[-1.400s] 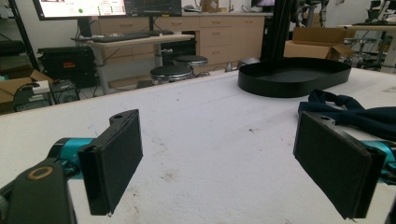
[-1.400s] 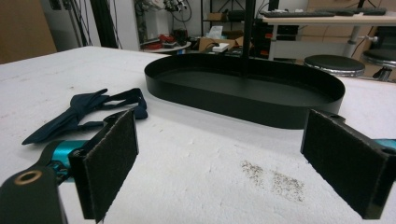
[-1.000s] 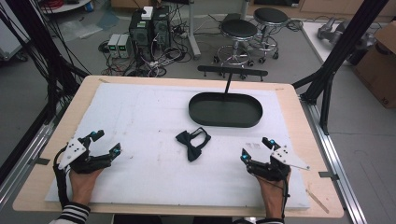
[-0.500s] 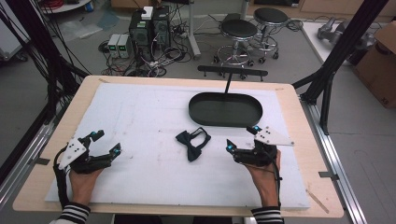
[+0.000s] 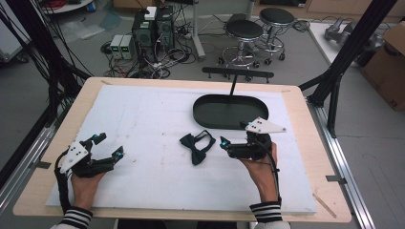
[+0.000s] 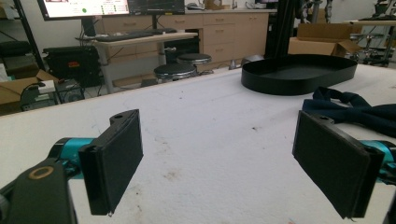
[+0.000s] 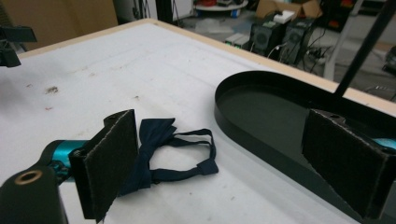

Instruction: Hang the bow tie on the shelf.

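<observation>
Nearest, at the white padded surface [image 5: 153, 119]'s near-left corner: left hand-held gripper [image 5: 109, 145], jaws spread wide, gripping nothing. Mid-surface: dark navy fabric bow tie [image 5: 197, 145] with its thin strap looped, lying flat. Just beside it: right hand-held gripper [image 5: 224, 143], jaws likewise agape and empty. Beyond: black oval shallow tray [image 5: 229, 112].
</observation>
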Available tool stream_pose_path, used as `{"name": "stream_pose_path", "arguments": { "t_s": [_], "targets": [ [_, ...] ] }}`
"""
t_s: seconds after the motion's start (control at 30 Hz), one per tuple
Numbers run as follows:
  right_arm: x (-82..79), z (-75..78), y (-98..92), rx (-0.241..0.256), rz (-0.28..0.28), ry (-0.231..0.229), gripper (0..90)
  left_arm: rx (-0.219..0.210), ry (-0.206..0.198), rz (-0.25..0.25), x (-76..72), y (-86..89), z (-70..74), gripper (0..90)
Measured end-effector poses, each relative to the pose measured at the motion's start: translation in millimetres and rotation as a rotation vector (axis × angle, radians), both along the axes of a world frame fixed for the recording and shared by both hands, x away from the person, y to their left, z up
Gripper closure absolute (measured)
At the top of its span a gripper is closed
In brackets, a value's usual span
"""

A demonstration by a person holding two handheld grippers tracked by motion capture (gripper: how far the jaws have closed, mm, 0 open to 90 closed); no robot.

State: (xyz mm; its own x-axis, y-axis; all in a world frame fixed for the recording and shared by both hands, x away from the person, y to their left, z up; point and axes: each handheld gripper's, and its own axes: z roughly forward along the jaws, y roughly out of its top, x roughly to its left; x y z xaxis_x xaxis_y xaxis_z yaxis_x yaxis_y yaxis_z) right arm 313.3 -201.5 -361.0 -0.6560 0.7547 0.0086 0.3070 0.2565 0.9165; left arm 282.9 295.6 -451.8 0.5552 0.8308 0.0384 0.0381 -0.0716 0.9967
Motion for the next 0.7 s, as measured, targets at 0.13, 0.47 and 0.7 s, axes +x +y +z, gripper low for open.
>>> {"name": "stream_pose_path", "arguments": {
  "t_s": [0.13,0.47,0.7],
  "targets": [
    [5.3,2.5,9.3,-0.018,0.014,0.026,11.9,0.001,0.000,0.000,0.0,-0.1,0.0,16.3],
    [17.1,4.3,35.8,-0.060,0.074,0.096,16.7,-0.004,0.003,0.002,0.1,0.0,-0.1,16.3],
    [27.1,1.3,55.8,-0.094,0.119,0.133,19.9,-0.007,0.002,0.003,0.1,-0.2,-0.1,16.3]
  ]
}}
